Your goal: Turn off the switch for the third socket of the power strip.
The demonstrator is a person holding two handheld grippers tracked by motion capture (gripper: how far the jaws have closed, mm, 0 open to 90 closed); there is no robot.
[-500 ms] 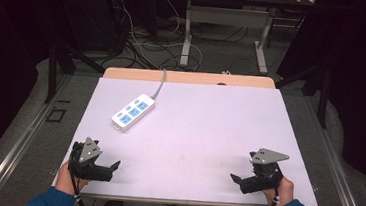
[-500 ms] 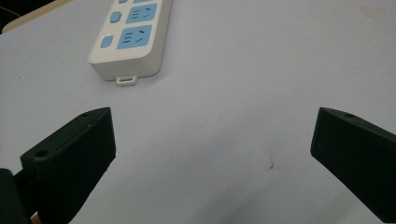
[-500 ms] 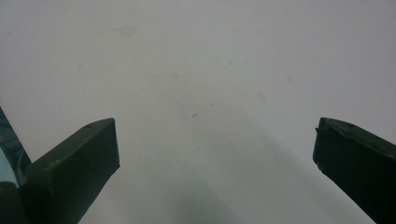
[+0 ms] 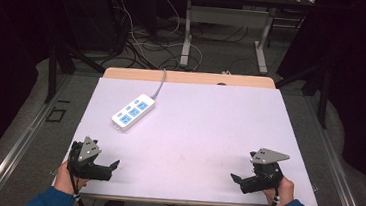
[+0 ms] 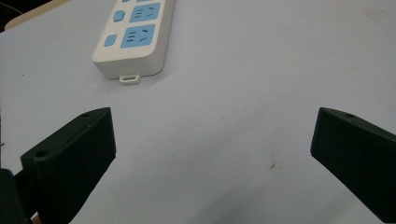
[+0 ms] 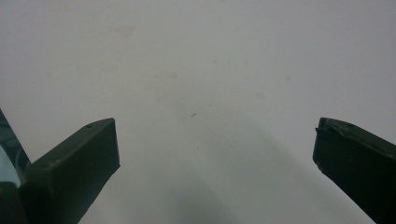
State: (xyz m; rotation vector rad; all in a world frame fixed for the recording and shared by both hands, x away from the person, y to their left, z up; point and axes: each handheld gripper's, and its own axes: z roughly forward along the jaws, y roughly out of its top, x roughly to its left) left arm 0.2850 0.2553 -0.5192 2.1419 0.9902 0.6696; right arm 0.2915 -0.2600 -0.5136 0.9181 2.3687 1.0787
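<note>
Overhead, a white power strip with blue sockets lies on the pale lavender table top, left of centre. Near the front edge, the left gripper and right gripper rest well apart. Each gripper view shows its own jaws spread wide, empty; the strip lies ahead of the left one.

White power strip with blue sockets, far-left on the pale table.
</note>
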